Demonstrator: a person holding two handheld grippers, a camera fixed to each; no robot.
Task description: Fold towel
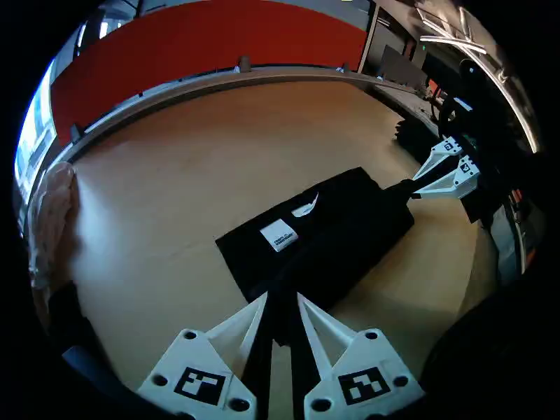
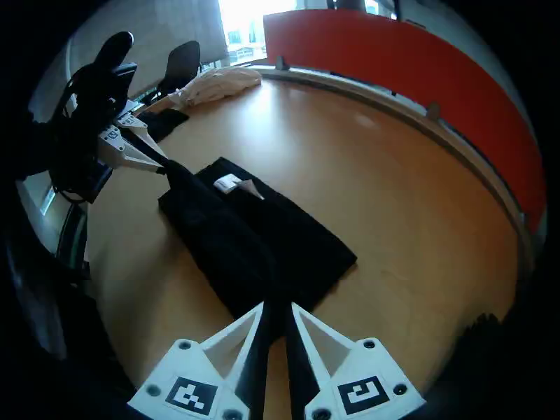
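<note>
towel [image 1: 336,224] — matt black cloth | table [image 1: 175,196] — smooth wood, slight sheen | left gripper [image 1: 281,299]: white matt plastic

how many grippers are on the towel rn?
2. The left gripper pinches one end of the black towel, which lies on the wooden table. The right gripper pinches the opposite end. Both are plainly in view.

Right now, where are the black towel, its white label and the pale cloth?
black towel [image 1: 350,224], left gripper view, flat middle of the folded fabric.
white label [image 1: 278,235], left gripper view, centre of the tag.
pale cloth [image 2: 218,84], right gripper view, middle of the bunched heap.
</note>
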